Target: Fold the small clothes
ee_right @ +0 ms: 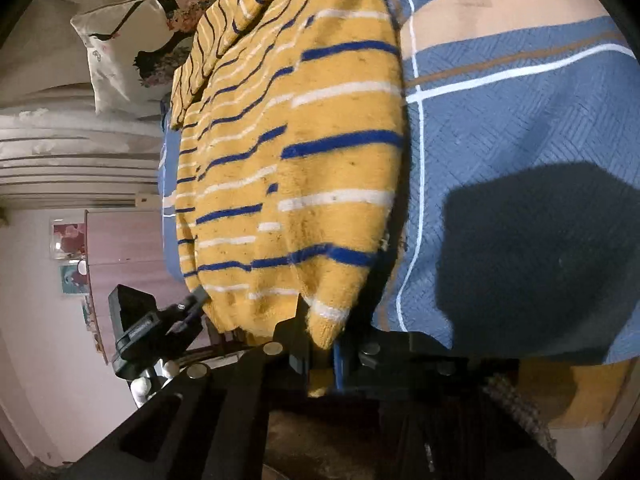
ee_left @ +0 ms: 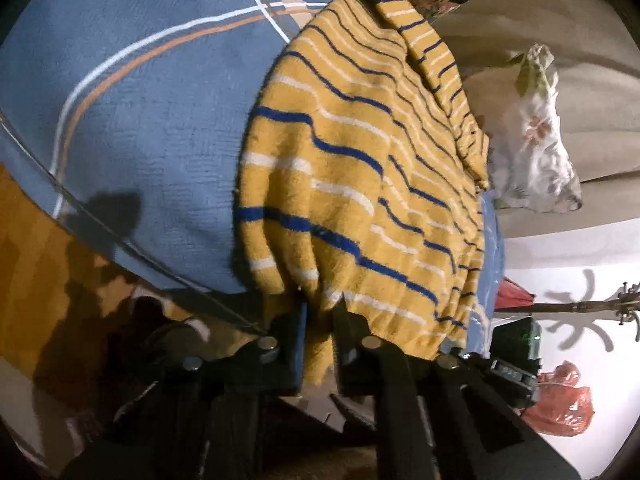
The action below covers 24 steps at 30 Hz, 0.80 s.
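The left tongs (ee_left: pixel 320 320) are clamped on the near hem of a yellow sweater (ee_left: pixel 360 168), a fold of the knit bunched between the two dark fingers (ee_left: pixel 294 344) and hanging down past them. The right tongs (ee_right: pixel 320 336) are likewise closed on the same hem at another spot, with a lobe of the yellow knit pinched between their fingers (ee_right: pixel 290 340) and drooping below the grip.

The yellow sweater (ee_right: pixel 296 152), crossed by blue and white stripes, stretches forward from both tongs and lies on a blue bedspread (ee_left: pixel 140 120) patterned with white, tan and orange lines. Beyond the left tongs the far part of the sweater is folded over itself into a narrower striped band. In the right wrist view the blue bedspread (ee_right: pixel 520 128) lies beside the sweater, on the right of the tongs, carrying a dark shadow close to them.

Well ahead of the left tongs, past the sweater's far edge, a floral pillow (ee_left: pixel 536 140) leans against a beige surface. A red plastic bag (ee_left: pixel 560 404) shows near those tongs on their right. In the right wrist view the other black tool, the left tongs (ee_right: pixel 160 320), appears just beside the sweater's hem, and a patterned cushion (ee_right: pixel 128 48) sits far ahead to the left.
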Motion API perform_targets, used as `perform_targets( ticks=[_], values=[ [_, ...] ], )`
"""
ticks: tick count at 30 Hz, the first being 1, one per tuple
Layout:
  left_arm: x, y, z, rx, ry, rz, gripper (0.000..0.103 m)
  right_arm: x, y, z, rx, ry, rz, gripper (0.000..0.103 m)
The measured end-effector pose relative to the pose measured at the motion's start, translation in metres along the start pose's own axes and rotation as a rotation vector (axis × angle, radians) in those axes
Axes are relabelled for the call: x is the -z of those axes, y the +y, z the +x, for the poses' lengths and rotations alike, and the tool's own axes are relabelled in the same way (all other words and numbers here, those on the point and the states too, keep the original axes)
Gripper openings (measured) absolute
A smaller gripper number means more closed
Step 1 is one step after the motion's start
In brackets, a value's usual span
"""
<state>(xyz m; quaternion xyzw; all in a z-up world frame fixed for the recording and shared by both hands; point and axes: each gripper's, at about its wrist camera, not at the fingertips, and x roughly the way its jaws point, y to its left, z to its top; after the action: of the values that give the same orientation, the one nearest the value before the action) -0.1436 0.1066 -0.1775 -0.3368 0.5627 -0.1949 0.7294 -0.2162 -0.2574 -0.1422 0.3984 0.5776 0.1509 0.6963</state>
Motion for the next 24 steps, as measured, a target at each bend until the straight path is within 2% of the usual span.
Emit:
perform_targets(
  ticks=[4,8,11,15,19,24],
  values=[
    [0.005,-0.010,-0.024,-0.013,-0.040,0.031,0.008,0.002,0.016,-0.009,-0.009,0.007,-0.101,0.007],
    [0.013,-0.017,-0.054,0.006,-0.085,0.039,0.007,0.011,0.028,-0.023,-0.031,0.016,-0.184,0.007],
    [0.024,-0.021,-0.068,0.008,-0.091,0.037,0.007,0.020,0.026,-0.030,-0.045,0.035,-0.201,0.006],
    [0.033,-0.033,-0.074,-0.031,-0.101,0.067,0.007,0.030,0.016,-0.031,-0.078,0.067,-0.183,0.006],
    [0.024,-0.044,-0.076,-0.039,-0.130,0.081,0.007,0.014,0.019,-0.038,-0.102,0.034,-0.186,0.006],
    [-0.010,-0.075,-0.089,-0.040,-0.198,0.135,0.007,-0.020,0.050,-0.055,-0.142,-0.028,-0.267,0.006]
  ],
)
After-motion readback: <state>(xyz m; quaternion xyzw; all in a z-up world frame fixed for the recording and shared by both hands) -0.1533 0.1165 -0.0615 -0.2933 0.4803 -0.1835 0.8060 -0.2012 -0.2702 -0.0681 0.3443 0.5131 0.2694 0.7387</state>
